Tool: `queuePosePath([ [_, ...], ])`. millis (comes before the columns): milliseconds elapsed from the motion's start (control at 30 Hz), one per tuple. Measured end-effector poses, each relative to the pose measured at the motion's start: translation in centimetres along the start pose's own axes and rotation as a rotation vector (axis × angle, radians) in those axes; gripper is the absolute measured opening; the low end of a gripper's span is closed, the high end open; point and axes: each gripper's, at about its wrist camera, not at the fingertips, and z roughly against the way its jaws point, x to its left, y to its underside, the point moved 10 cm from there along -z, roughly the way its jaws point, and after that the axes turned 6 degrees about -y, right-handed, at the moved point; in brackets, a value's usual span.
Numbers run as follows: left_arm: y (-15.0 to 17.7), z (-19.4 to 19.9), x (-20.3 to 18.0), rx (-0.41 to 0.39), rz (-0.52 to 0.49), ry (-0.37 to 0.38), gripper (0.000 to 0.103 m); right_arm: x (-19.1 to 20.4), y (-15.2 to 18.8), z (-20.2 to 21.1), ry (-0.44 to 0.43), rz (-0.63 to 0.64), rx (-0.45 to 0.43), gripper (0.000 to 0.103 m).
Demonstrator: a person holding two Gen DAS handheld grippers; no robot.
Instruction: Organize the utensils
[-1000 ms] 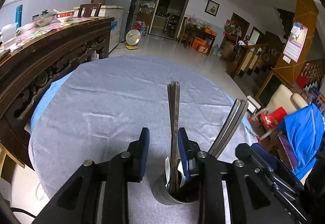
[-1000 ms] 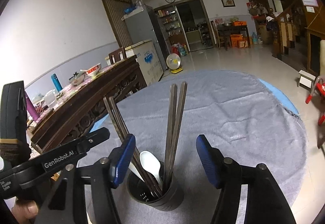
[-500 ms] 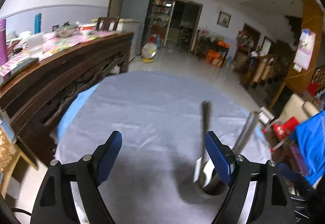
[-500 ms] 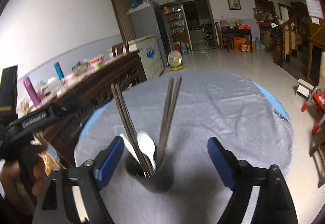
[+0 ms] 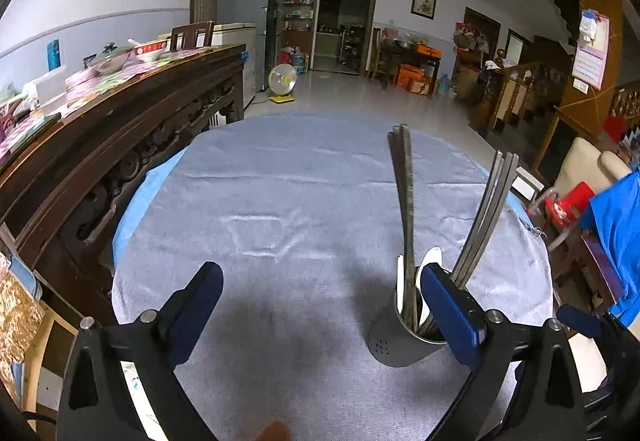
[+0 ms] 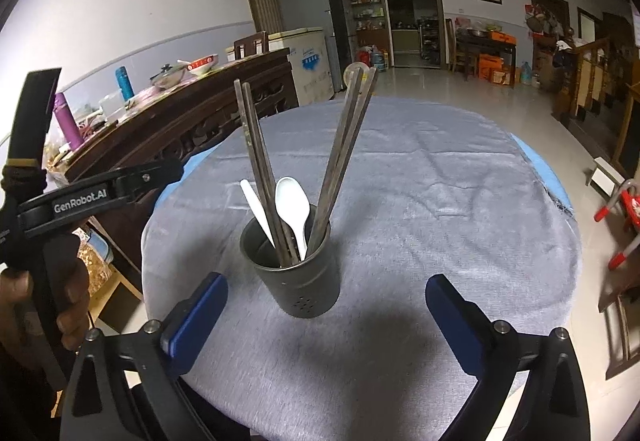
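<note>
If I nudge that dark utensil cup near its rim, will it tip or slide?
The utensil cup probably tips before it slides: it is tall and narrow, and long chopsticks lean well above its rim. The grey cloth under it likely grips its base, hindering a slide.

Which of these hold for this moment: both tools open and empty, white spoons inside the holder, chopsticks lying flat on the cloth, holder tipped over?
1. Both the left tool and the right tool are open and empty. True.
2. Two white spoons stand in the utensil holder. True.
3. The chopsticks lie flat on the grey cloth. False: they stand in the holder, leaning apart in two bundles.
4. The holder is tipped over. False: it stands upright.
</note>
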Motion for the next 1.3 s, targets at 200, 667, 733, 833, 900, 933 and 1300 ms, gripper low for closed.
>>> queuePosePath([
  [200,0.0,0.1,-0.8,-0.007,-0.019,0.008,0.100,0.5,-0.4,0.2,-0.004,0.009,-0.009,0.102],
  [667,0.4,-0.1,-1.4,-0.003,-0.040,0.009,0.100,0.1,-1.6,0.8,0.026,-0.006,-0.059,0.102],
  [733,0.4,-0.1,-1.5,-0.002,-0.045,0.007,0.100,0.1,-1.7,0.9,0.025,-0.010,-0.060,0.102],
  [833,0.5,0.0,-1.6,0.000,-0.047,0.008,0.100,0.1,-1.6,0.8,0.025,-0.008,-0.057,0.102],
  [900,0.5,0.0,-1.6,-0.003,-0.047,0.006,0.100,0.2,-1.5,0.7,0.025,-0.007,-0.054,0.102],
  [933,0.5,0.0,-1.6,-0.002,-0.046,0.005,0.100,0.2,-1.5,0.7,0.025,-0.007,-0.052,0.102],
  [1300,0.4,0.2,-1.4,-0.003,-0.053,-0.008,0.100,0.5,-1.7,0.3,0.027,0.004,-0.048,0.102],
])
